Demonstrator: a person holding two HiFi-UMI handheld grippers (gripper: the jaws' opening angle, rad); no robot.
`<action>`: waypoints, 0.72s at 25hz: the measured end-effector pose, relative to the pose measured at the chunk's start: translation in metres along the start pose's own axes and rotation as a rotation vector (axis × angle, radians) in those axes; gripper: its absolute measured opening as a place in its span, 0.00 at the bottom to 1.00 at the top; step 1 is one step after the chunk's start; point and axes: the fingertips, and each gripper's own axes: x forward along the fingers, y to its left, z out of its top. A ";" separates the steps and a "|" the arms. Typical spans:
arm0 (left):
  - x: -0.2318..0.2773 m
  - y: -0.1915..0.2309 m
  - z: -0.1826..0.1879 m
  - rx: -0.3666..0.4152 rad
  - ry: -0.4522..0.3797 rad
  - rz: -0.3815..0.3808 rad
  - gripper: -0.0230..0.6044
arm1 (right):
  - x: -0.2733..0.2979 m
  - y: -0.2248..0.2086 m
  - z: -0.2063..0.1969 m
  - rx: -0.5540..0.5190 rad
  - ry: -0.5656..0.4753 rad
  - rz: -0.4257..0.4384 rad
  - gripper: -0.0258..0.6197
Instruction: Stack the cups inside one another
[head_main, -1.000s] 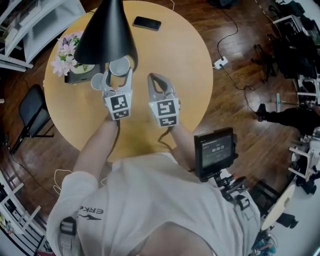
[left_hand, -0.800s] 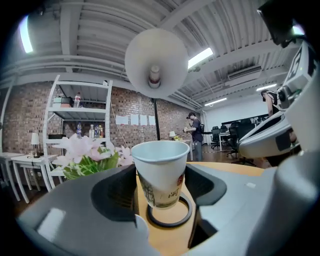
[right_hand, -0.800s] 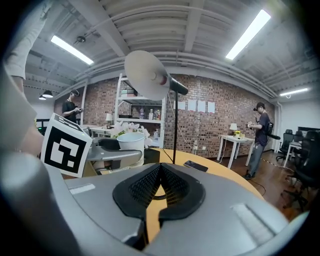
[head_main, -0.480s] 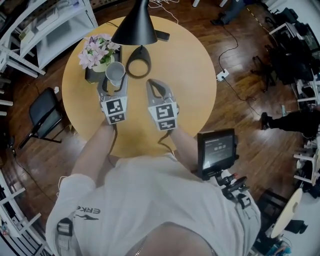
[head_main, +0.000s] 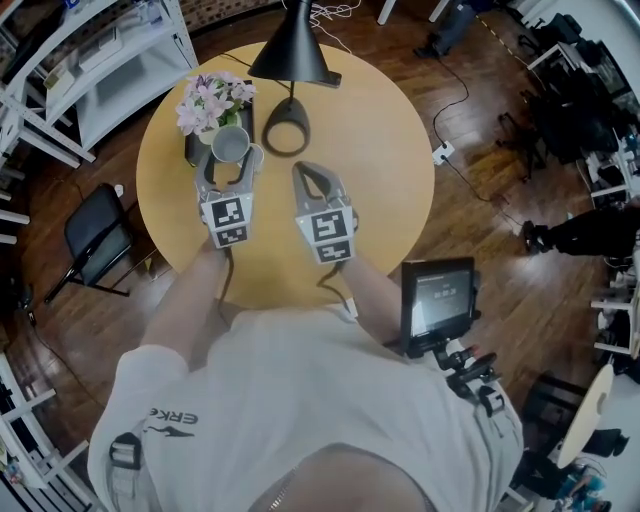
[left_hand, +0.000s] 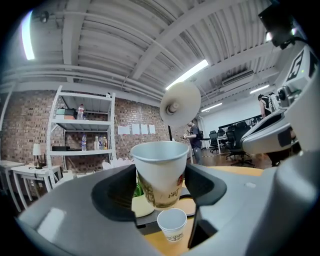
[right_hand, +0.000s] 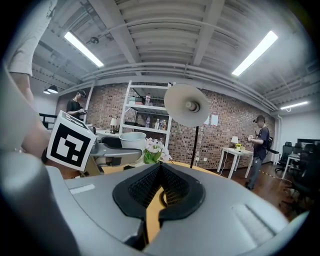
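A tapered paper cup (left_hand: 159, 172), white-walled with brown print low on its side, is pinched between the dark, hollowed pads (left_hand: 114, 197) of the left gripper (head_main: 228, 168). It is seen at the centre of the left gripper view, slightly tilted, with its base lifted clear of the tabletop. Directly below it in that view, a smaller white paper cup (left_hand: 171, 226) is stood upright on the round, smooth, honey-coloured wooden table (head_main: 380, 200). The right gripper (head_main: 318, 182), just right of the left one in the middle of the head view, is empty, its ribbed black pads (right_hand: 145, 187) pressed together. Toward the top of the head view, a pot of pink flowers (head_main: 210, 100) is placed just beyond the held cup. A black lamp (head_main: 292, 55) with a cone shade and a ring base is set to its right.
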 end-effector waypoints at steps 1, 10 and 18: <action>0.000 0.001 0.000 -0.001 -0.001 -0.002 0.52 | 0.000 0.001 0.001 -0.001 -0.001 -0.002 0.06; 0.014 0.002 -0.014 -0.013 0.030 -0.015 0.52 | 0.008 -0.004 0.000 -0.002 0.010 -0.016 0.06; 0.033 -0.002 -0.046 -0.034 0.105 -0.023 0.52 | 0.025 -0.014 -0.014 0.017 0.050 -0.015 0.06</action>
